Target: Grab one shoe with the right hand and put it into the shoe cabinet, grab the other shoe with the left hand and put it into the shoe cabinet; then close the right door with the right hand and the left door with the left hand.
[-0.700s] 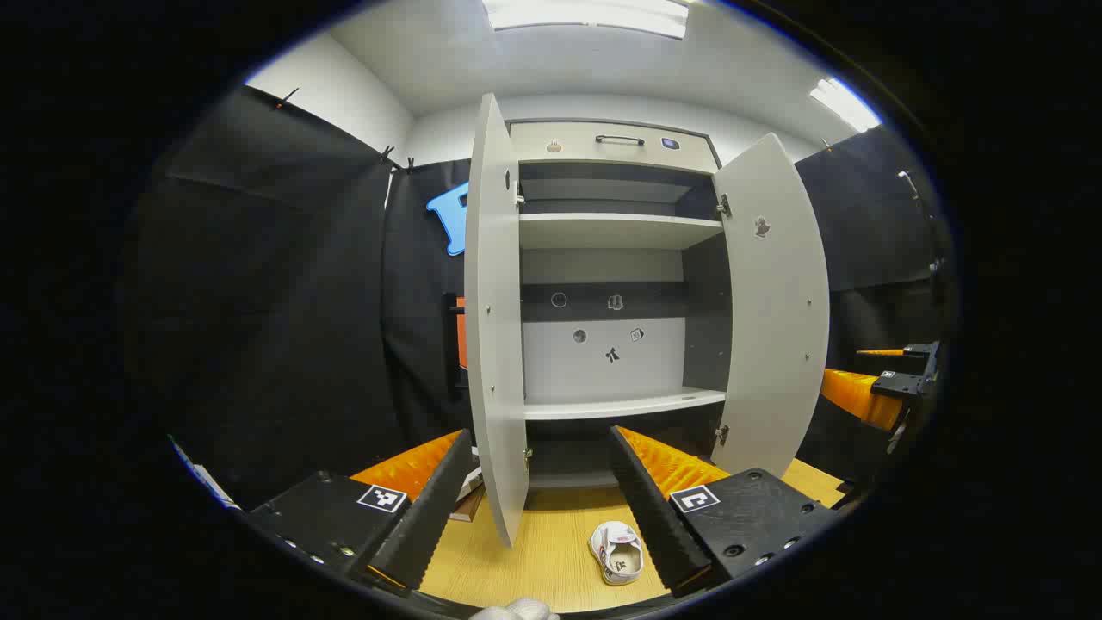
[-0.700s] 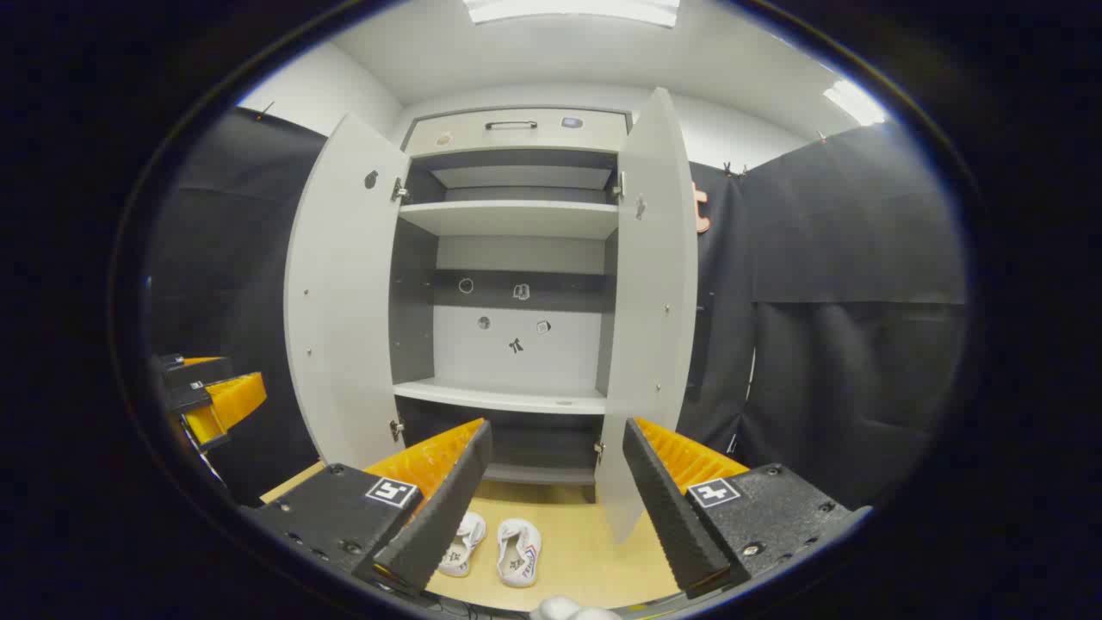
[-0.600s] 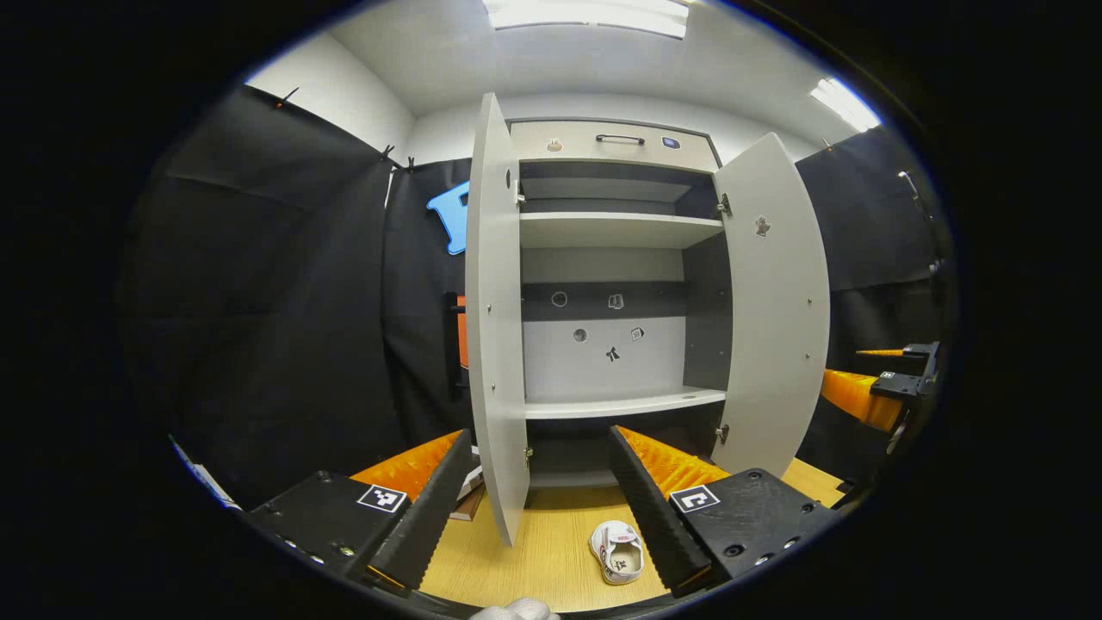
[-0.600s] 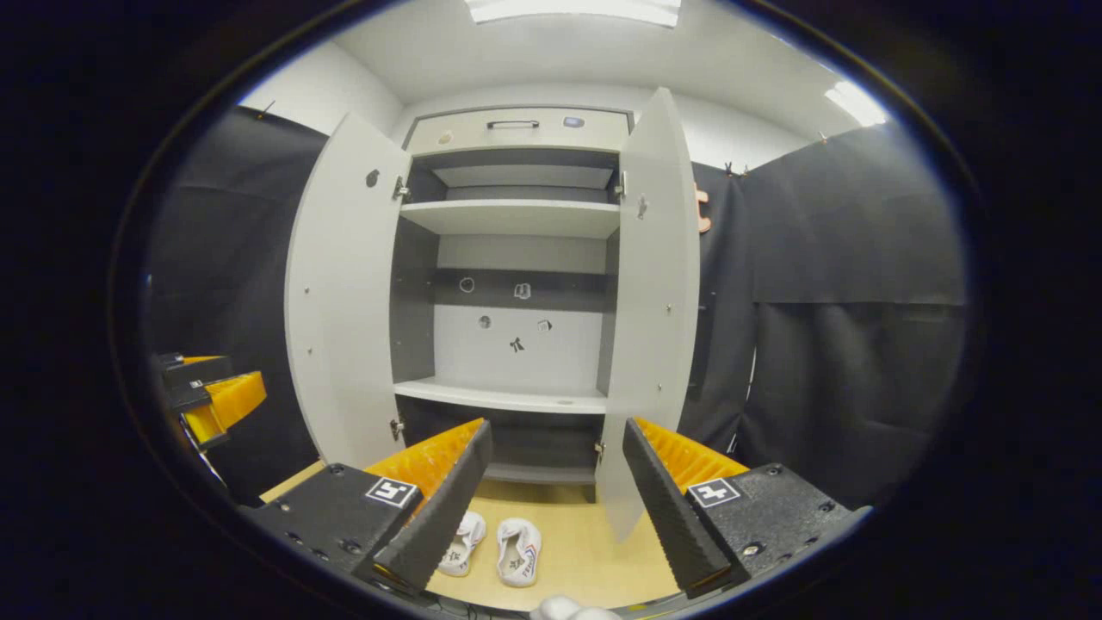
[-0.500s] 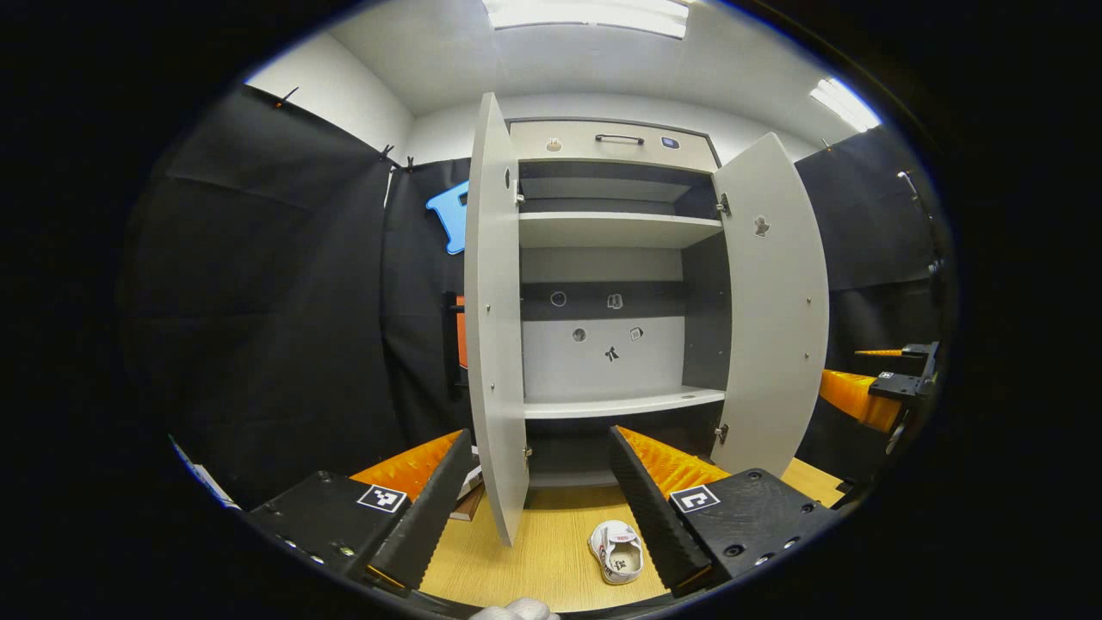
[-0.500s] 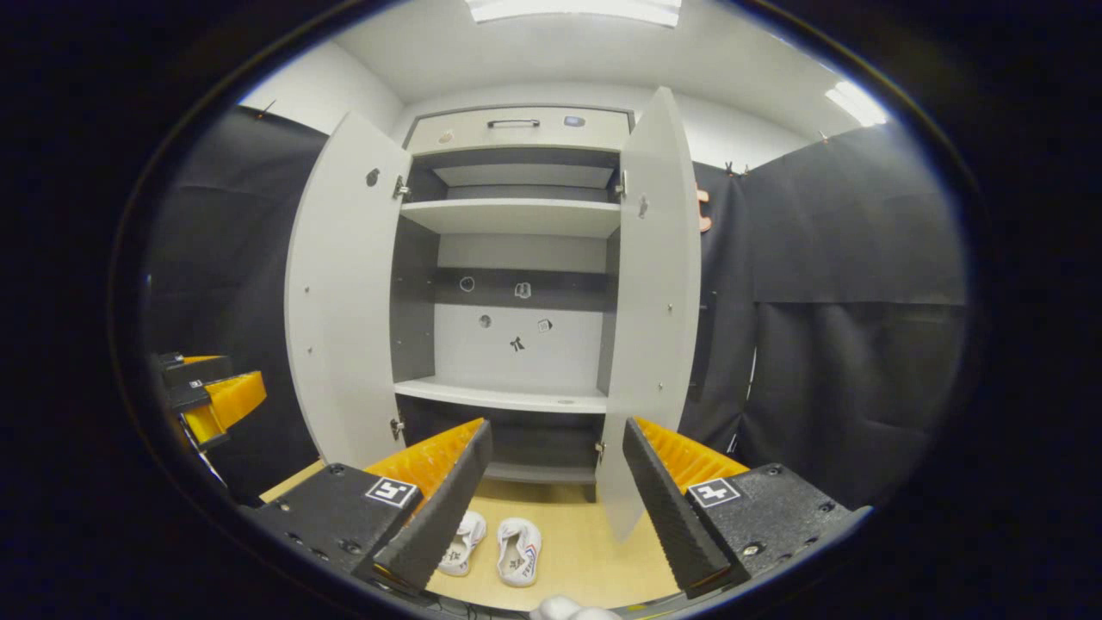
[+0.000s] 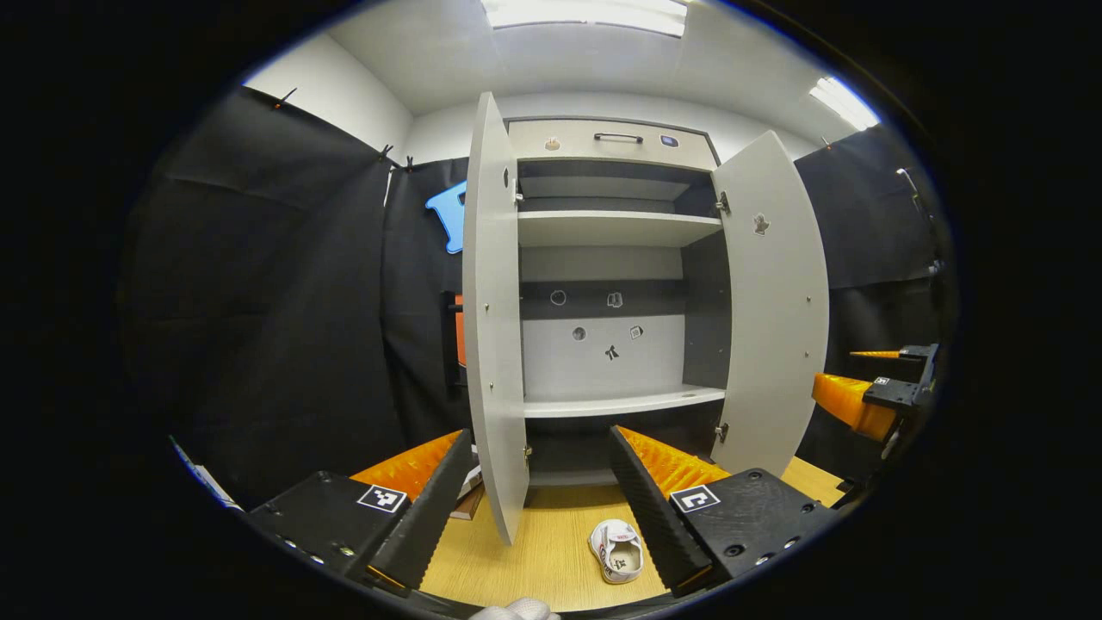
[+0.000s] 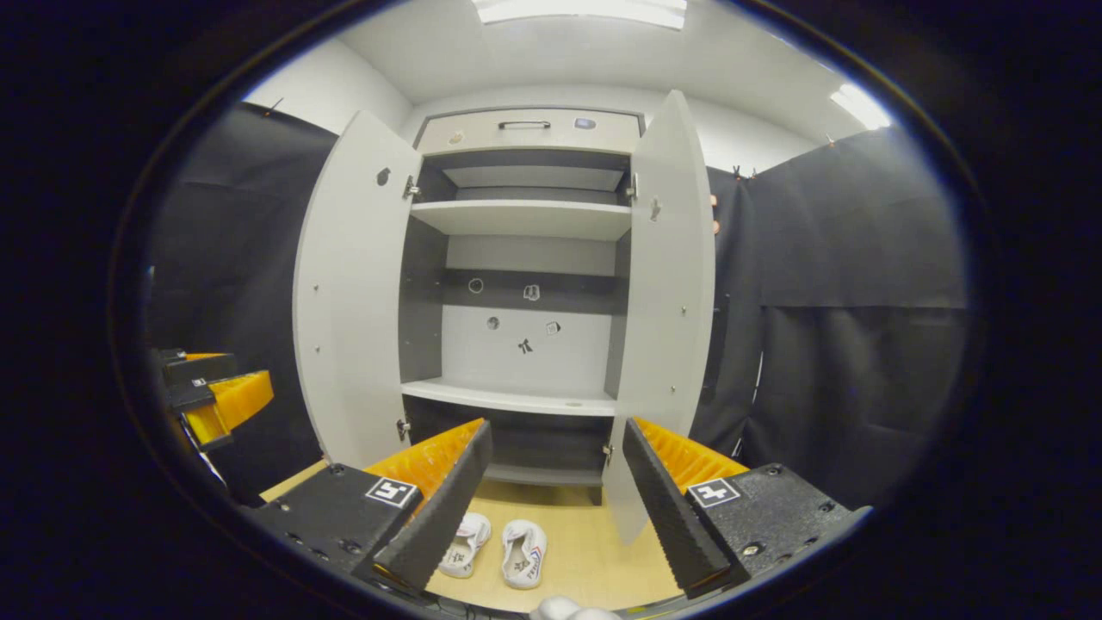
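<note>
Two white shoes lie side by side on the wooden floor [image 8: 585, 551] in the right gripper view, just ahead of the right gripper [image 8: 551, 499] and low between its fingers: the left shoe [image 8: 463, 544] is partly hidden behind that gripper's left finger, the right shoe [image 8: 523, 554] sits in the open gap. Both carry small red and blue markings and a dark star-like mark, too small to read. In the left gripper view one shoe [image 7: 616, 551] shows, close against the inner side of the left gripper's right finger. The left gripper [image 7: 541, 499] has its fingers spread wide and holds nothing; the right gripper is likewise spread wide with nothing between its fingers. Beyond both stands the shoe cabinet [image 8: 525, 258], its two doors open: the left door [image 8: 351, 293] and the right door [image 8: 667, 293] swing out toward the grippers, the right one straight ahead of the right gripper's right finger. Inside I count two pale shelves, an upper shelf [image 8: 525, 217] and a lower shelf [image 8: 512, 398], both bare. Five small stickers dot the back panel [image 8: 516, 344], none readable. Above the doors is one drawer [image 8: 529, 131] with one dark handle. The other gripper shows far out to each side, fingers apart
</note>
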`<state>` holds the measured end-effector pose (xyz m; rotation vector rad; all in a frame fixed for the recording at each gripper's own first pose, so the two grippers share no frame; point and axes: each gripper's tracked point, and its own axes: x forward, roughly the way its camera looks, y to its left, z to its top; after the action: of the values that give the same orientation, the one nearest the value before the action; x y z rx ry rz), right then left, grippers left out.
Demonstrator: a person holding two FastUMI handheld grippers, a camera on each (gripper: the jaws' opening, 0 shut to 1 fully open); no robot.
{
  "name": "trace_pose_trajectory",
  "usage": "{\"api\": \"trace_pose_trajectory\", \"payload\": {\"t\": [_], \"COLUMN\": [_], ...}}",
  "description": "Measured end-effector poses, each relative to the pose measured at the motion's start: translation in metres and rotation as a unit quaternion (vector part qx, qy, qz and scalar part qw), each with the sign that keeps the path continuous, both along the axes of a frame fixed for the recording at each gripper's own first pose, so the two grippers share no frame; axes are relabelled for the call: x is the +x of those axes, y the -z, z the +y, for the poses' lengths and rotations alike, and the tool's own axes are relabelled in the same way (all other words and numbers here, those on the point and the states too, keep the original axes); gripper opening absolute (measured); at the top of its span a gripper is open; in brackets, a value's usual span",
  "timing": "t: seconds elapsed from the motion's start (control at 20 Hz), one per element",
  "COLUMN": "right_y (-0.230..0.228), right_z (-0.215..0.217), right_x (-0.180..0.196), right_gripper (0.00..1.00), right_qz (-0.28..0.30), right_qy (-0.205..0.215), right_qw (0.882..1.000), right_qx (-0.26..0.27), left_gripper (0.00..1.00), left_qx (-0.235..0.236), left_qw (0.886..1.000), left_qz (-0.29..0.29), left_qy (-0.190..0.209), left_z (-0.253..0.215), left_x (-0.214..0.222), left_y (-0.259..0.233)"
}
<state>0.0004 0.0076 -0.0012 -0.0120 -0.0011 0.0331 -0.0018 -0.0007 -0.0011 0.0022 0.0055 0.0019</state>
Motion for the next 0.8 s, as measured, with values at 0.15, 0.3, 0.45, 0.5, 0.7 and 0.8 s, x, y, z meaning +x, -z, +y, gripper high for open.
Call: {"api": "trace_pose_trajectory", "payload": {"t": [0.15, 0.3, 0.45, 0.5, 0.7, 0.8], "right_y": [0.016, 0.077, 0.153, 0.179, 0.265, 0.294], "right_z": [0.005, 0.012, 0.023, 0.027, 0.047, 0.056], "right_x": [0.005, 0.016, 0.019, 0.021, 0.038, 0.050], "right_gripper": [0.99, 0.99, 0.99, 0.99, 0.95, 0.92], "right_qz": [0.023, 0.081, 0.177, 0.209, 0.292, 0.313], "right_qy": [-0.007, -0.013, -0.031, -0.037, -0.058, -0.065], "right_qw": [1.000, 0.996, 0.983, 0.977, 0.955, 0.947], "right_qx": [-0.010, -0.025, -0.020, -0.019, -0.009, -0.008], "left_gripper": [0.95, 0.95, 0.95, 0.95, 0.95, 0.95], "left_qx": [0.003, 0.002, 0.001, 0.001, 0.002, 0.009], "left_qw": [1.000, 1.000, 1.000, 1.000, 1.000, 1.000], "left_qz": [0.000, 0.002, 0.001, 0.003, 0.013, 0.014], "left_qy": [0.000, 0.001, 0.000, -0.001, -0.011, -0.017], "left_z": [0.002, 0.001, 0.004, 0.005, 0.011, 0.013], "left_x": [-0.001, -0.002, -0.002, -0.002, -0.005, -0.004], "left_y": [0.003, 0.005, 0.005, 0.006, 0.009, 0.008]}}
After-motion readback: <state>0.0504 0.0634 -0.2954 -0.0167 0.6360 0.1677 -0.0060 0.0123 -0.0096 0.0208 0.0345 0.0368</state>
